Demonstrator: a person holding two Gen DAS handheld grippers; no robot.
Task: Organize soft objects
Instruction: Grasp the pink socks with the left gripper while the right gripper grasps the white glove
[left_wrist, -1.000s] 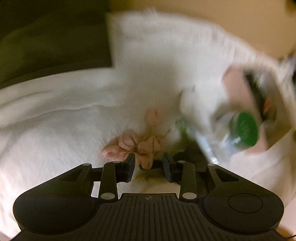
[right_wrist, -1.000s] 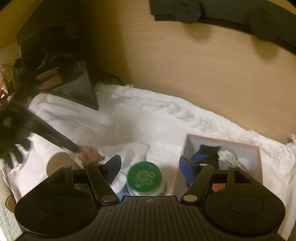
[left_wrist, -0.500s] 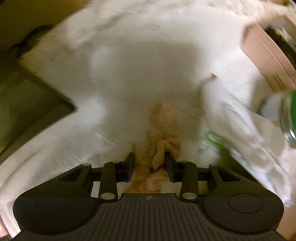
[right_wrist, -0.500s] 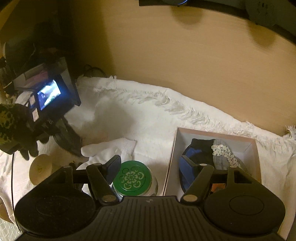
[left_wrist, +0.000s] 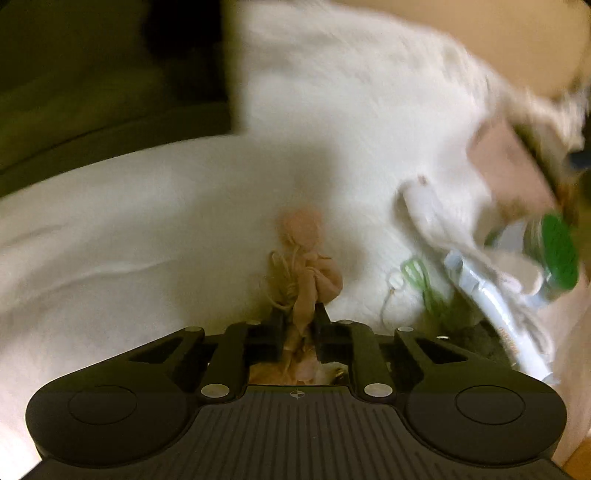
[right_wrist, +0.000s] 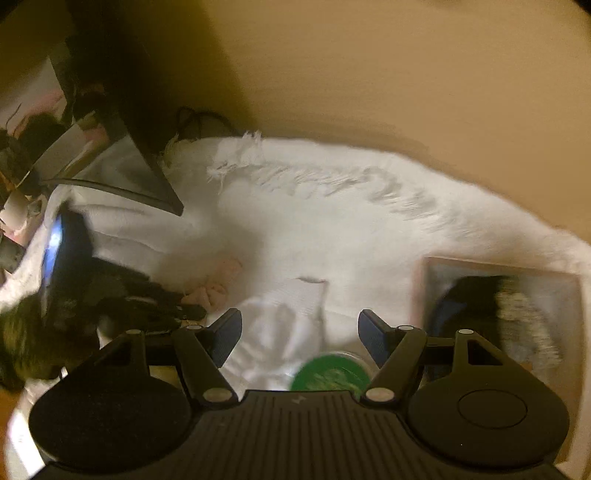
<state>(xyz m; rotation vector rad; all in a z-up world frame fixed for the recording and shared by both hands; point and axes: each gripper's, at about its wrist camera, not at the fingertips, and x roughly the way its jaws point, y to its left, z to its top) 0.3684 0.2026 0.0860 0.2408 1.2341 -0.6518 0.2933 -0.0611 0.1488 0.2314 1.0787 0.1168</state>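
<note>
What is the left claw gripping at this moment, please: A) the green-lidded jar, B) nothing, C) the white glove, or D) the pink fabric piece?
D: the left claw is shut on the pink fabric piece, which hangs between its fingers over the white cloth.

A pale pink bunched fabric scrunchie (left_wrist: 314, 273) with tan string lies on a white fringed towel (right_wrist: 332, 221). Right of the scrunchie sits a glass jar with a green patterned lid (right_wrist: 328, 374), beside a white folded cloth (right_wrist: 284, 325). Farther right, a pinkish-beige cardboard box (right_wrist: 569, 369) holds black, blue and white-lace items.
</note>
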